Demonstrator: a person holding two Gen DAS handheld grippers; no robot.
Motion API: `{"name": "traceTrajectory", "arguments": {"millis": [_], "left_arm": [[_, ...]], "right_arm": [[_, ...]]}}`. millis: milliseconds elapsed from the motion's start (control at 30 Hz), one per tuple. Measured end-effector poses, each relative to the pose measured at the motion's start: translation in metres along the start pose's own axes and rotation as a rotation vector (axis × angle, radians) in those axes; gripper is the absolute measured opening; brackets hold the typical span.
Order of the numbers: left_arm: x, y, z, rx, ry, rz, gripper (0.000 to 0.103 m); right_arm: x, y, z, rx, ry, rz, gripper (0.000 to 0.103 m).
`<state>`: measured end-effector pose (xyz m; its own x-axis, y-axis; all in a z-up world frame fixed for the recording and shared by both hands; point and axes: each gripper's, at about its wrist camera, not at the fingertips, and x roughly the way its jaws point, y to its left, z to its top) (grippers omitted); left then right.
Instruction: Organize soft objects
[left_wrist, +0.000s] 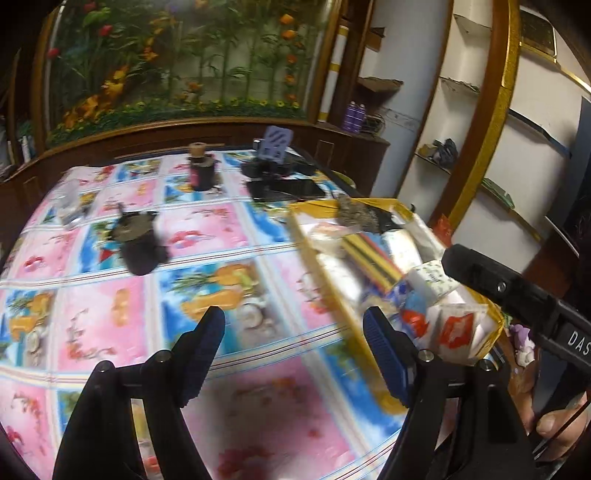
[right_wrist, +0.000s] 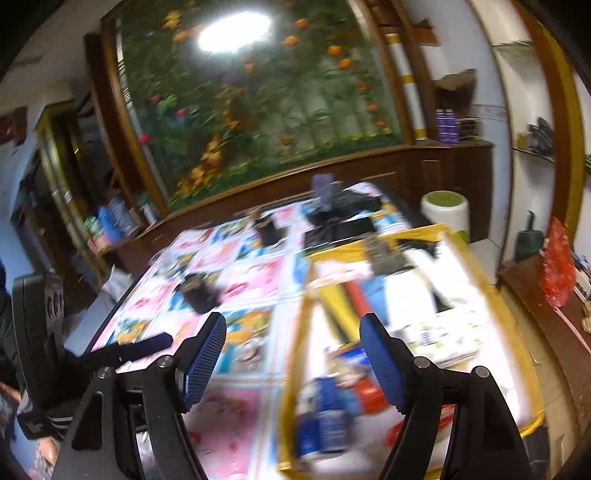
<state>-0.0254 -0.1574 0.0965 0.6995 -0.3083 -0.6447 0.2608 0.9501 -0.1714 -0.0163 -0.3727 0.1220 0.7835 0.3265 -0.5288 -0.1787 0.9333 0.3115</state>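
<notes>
A yellow tray (left_wrist: 325, 273) at the table's right side holds soft packs: a white tissue pack with green print (left_wrist: 432, 280), a yellow, black and red striped roll (left_wrist: 369, 258), red-and-white packets (left_wrist: 458, 328) and a grey scrubby pad (left_wrist: 354, 214). My left gripper (left_wrist: 294, 317) hangs open over the patterned tablecloth (left_wrist: 110, 314), just left of the tray, with nothing between its fingers. My right gripper (right_wrist: 293, 321) is open too, above the yellow tray's left wall (right_wrist: 291, 369), with a blue packet (right_wrist: 325, 417) blurred below it. Nothing is held.
A dark pot (left_wrist: 140, 243) stands left of centre, and a second one with a cork top (left_wrist: 201, 170) further back. A phone (left_wrist: 288, 190) and a purple stand (left_wrist: 275, 144) lie at the far edge. A white tub with a green lid (right_wrist: 445, 210) stands behind the tray.
</notes>
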Motion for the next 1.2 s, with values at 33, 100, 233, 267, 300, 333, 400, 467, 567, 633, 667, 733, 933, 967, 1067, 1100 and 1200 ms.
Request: {"name": "traceTrajectory", "arguments": {"millis": [33, 100, 233, 267, 300, 333, 400, 467, 567, 633, 667, 733, 933, 967, 1067, 1100, 1200], "left_arm": [[-0.006, 0.009, -0.003, -0.009, -0.008, 0.015, 0.077], [-0.013, 0.022, -0.008, -0.032, -0.013, 0.028, 0.077], [-0.018, 0.039, -0.019, -0.053, -0.003, 0.047, 0.077], [-0.02, 0.04, -0.021, -0.053, -0.001, 0.051, 0.077], [-0.02, 0.041, -0.023, -0.052, -0.001, 0.051, 0.077], [-0.021, 0.042, -0.024, -0.052, -0.004, 0.049, 0.077], [-0.021, 0.042, -0.024, -0.055, -0.005, 0.05, 0.077], [-0.021, 0.044, -0.025, -0.058, -0.006, 0.049, 0.077], [-0.022, 0.047, -0.026, -0.068, -0.006, 0.051, 0.077], [-0.023, 0.05, -0.025, -0.074, -0.009, 0.052, 0.077], [-0.024, 0.051, -0.026, -0.078, -0.011, 0.054, 0.077], [-0.024, 0.054, -0.028, -0.085, -0.012, 0.055, 0.077], [-0.028, 0.059, -0.033, -0.103, -0.017, 0.076, 0.077], [-0.029, 0.06, -0.035, -0.103, -0.022, 0.083, 0.077], [-0.029, 0.062, -0.039, -0.106, -0.033, 0.104, 0.077], [-0.029, 0.063, -0.041, -0.105, -0.037, 0.11, 0.077], [-0.022, 0.066, -0.046, -0.107, -0.022, 0.147, 0.077]], "right_arm": [[0.003, 0.008, -0.003, -0.01, 0.011, 0.009, 0.079], [0.009, 0.024, -0.011, -0.025, 0.035, 0.03, 0.079], [0.019, 0.046, -0.018, -0.044, 0.068, 0.05, 0.079], [0.02, 0.05, -0.018, -0.052, 0.07, 0.052, 0.079], [0.019, 0.054, -0.019, -0.059, 0.072, 0.052, 0.079], [0.019, 0.059, -0.019, -0.067, 0.073, 0.053, 0.079], [0.02, 0.063, -0.018, -0.075, 0.075, 0.054, 0.079], [0.02, 0.067, -0.018, -0.082, 0.077, 0.054, 0.081], [0.023, 0.07, -0.018, -0.089, 0.084, 0.052, 0.081], [0.023, 0.071, -0.018, -0.091, 0.087, 0.053, 0.081], [0.024, 0.072, -0.018, -0.094, 0.088, 0.054, 0.081], [0.026, 0.073, -0.019, -0.098, 0.09, 0.053, 0.082], [0.034, 0.074, -0.024, -0.09, 0.114, 0.051, 0.082], [0.033, 0.074, -0.026, -0.093, 0.115, 0.051, 0.082], [0.035, 0.075, -0.033, -0.1, 0.123, 0.046, 0.086], [0.038, 0.076, -0.036, -0.102, 0.128, 0.043, 0.087], [0.051, 0.077, -0.044, -0.103, 0.165, 0.033, 0.087]]}}
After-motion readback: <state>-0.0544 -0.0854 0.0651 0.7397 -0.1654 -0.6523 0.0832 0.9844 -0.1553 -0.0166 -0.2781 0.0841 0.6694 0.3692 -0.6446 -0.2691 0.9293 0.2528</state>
